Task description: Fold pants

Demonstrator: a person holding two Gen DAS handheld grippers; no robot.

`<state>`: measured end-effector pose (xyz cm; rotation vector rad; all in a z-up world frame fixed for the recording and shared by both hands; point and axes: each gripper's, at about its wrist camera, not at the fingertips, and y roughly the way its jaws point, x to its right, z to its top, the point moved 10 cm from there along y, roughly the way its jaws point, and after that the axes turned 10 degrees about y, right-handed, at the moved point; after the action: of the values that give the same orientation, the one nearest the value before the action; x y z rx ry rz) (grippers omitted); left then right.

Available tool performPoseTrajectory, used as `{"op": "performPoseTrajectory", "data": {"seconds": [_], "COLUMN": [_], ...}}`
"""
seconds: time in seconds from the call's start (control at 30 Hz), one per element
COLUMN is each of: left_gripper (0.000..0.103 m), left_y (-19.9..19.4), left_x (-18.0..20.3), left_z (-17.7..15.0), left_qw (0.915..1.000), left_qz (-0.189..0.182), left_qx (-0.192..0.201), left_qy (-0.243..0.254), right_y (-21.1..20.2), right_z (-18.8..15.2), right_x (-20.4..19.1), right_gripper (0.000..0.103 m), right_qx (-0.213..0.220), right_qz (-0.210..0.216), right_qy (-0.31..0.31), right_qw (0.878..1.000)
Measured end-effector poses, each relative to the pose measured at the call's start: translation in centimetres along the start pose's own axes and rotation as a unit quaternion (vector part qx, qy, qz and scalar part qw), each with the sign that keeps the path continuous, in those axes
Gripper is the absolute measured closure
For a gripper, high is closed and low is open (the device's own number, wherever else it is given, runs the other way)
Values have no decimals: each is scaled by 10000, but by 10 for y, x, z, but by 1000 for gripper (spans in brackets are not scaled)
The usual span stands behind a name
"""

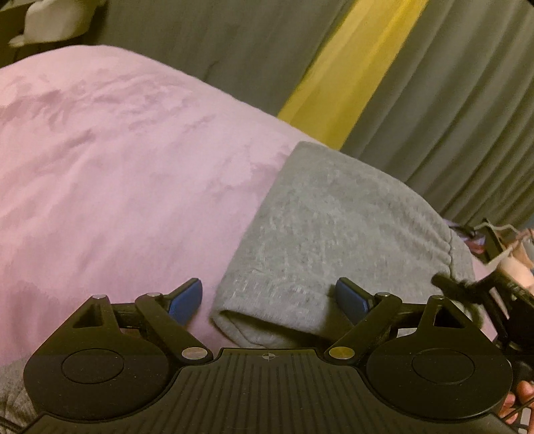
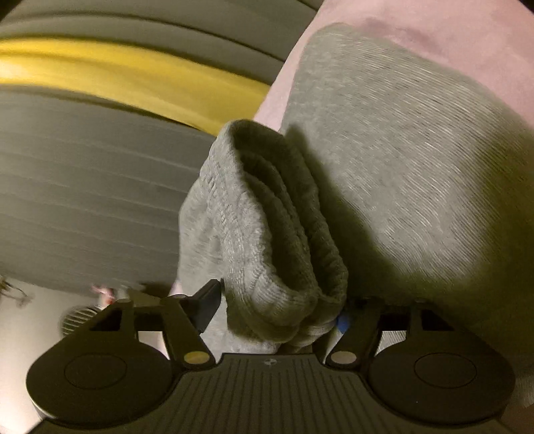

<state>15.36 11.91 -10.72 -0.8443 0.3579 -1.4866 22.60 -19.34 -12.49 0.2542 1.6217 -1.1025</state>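
Grey sweatpants lie folded on a pink blanket. My left gripper is open, its blue-padded fingers on either side of the near folded corner, just above the cloth. In the right wrist view, my right gripper is shut on the ribbed waistband of the pants, which stands bunched up between the fingers. The rest of the pants spreads to the right. The right gripper's body also shows at the right edge of the left wrist view.
Grey pleated curtains and a yellow strip hang behind the bed. A white object sits at the far left corner. A pale floor with small objects shows at lower left of the right wrist view.
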Motion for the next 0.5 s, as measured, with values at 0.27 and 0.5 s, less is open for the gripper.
{"op": "performPoseTrajectory", "data": {"seconds": [0.27, 0.5], "left_gripper": [12, 11], "left_y": [-13, -20], "left_x": [-5, 37], "left_z": [4, -3], "left_qw": [9990, 9939], "left_qz": [-102, -855], "left_qx": [381, 289], "left_qy": [-231, 637], "right_y": [-44, -68], "right_z": [4, 13], "right_x": [-76, -98], "right_gripper": [60, 60], "right_qx": [645, 923], "right_qz": [309, 460], "right_qy": [-1128, -1320], "right_qw": [9910, 9859]}}
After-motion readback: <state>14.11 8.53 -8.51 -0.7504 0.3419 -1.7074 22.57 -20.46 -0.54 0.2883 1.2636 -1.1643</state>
